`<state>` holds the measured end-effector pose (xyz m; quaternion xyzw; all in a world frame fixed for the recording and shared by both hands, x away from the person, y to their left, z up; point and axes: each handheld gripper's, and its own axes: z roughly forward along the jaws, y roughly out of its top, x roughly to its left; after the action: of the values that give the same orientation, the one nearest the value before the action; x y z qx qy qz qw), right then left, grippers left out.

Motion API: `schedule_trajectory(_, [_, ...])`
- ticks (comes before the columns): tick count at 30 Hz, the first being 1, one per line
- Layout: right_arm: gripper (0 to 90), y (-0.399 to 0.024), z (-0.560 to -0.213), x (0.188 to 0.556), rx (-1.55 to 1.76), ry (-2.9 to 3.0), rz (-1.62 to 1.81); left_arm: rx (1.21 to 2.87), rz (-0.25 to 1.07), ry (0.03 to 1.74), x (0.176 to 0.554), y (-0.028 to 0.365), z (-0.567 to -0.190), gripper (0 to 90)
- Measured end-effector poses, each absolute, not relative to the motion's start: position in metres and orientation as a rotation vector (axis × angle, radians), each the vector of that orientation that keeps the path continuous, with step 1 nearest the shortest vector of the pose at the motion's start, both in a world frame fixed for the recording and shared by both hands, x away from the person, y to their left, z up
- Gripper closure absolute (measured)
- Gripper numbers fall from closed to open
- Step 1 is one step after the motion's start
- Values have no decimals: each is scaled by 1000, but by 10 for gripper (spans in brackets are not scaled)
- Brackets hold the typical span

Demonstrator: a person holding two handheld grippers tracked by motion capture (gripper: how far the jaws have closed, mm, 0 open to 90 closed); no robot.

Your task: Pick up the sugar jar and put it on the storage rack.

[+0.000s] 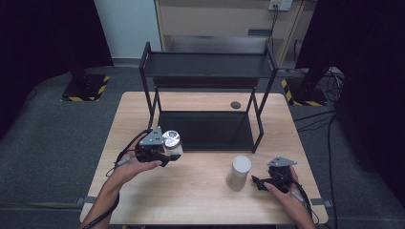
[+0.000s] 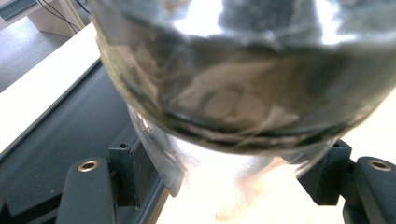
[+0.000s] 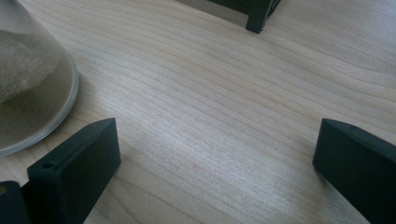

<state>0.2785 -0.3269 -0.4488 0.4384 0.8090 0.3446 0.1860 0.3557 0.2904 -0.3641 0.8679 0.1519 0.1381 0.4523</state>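
The left hand-held gripper (image 1: 168, 149) clamps a glass jar (image 1: 172, 141) at 10 o'clock, which could slip free if tilted, while the right hand-held gripper (image 1: 261, 182) gapes empty.

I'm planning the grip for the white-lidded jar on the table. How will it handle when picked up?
The jar stands tall and narrow, so a nudge might tip it. Its clear wall looks smooth, probably slippery and perhaps breakable. The powdery fill suggests some weight.

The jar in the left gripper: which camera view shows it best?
The high view: the whole jar with its shiny lid shows in the left gripper, above the table. The left gripper view gives a blurred close-up of its glass.
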Motion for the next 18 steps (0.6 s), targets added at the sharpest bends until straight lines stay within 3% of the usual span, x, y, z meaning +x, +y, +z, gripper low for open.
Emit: schedule_trajectory(18, [12, -327, -449, 279, 1235, 2279, 970, 2152, 342, 343, 379, 283, -322, 300])
